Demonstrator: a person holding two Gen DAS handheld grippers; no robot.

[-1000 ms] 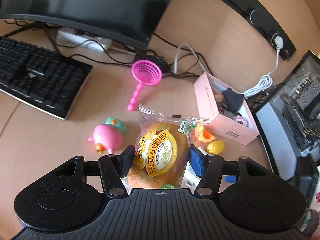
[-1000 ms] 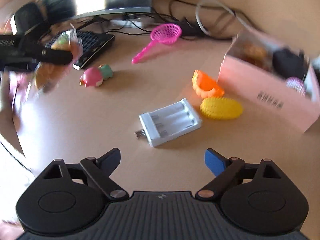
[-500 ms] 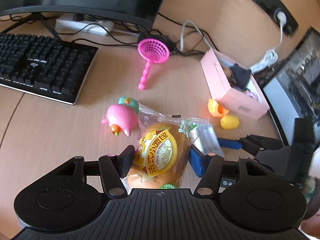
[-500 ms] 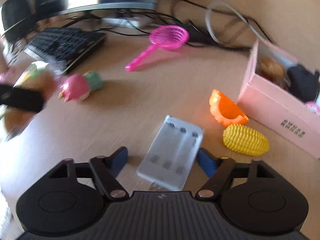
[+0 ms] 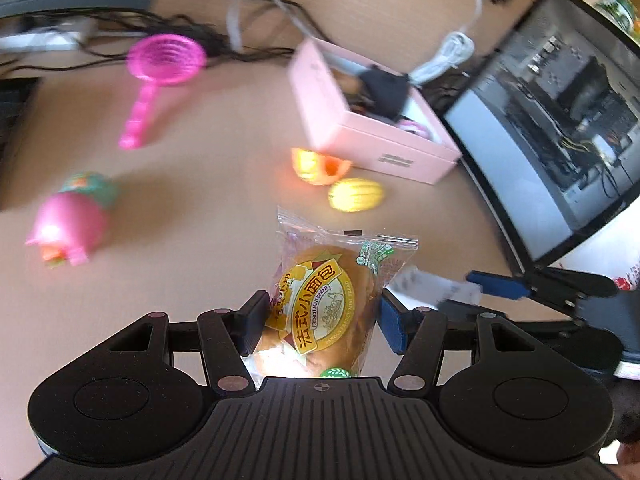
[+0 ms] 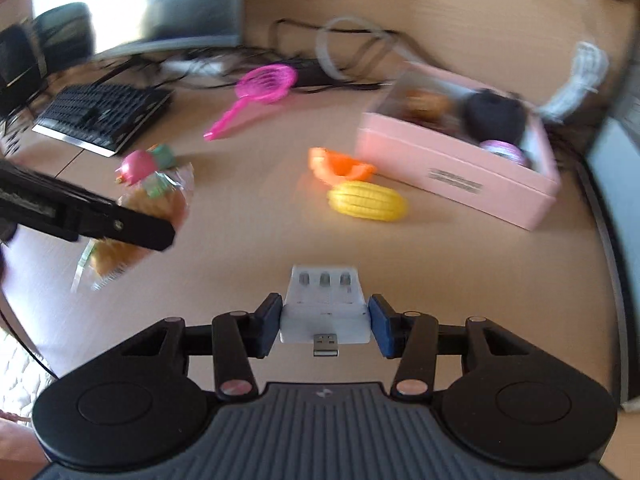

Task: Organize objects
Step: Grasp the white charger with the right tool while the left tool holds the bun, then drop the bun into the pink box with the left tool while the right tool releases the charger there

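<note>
My left gripper (image 5: 320, 322) is shut on a wrapped mini bread (image 5: 320, 312) and holds it above the desk; the bread (image 6: 140, 216) also shows at the left of the right wrist view. My right gripper (image 6: 323, 324) is shut on a white battery charger (image 6: 324, 308), its USB plug toward the camera. The charger (image 5: 436, 288) shows blurred in the left wrist view, beside a blue fingertip (image 5: 496, 282) of the right gripper. A pink box (image 6: 460, 160) with a black item and other things in it stands at the right.
On the desk lie a yellow toy corn (image 6: 368, 202), an orange toy piece (image 6: 340, 166), a pink toy strainer (image 6: 260, 92) and a pink pig toy (image 5: 68, 228). A keyboard (image 6: 100, 116) and cables (image 5: 180, 36) sit at the back, an open computer case (image 5: 560, 120) at the right.
My right gripper moved up to the charger and shut on it. My left gripper carried the bread to the right, nearer the pink box.
</note>
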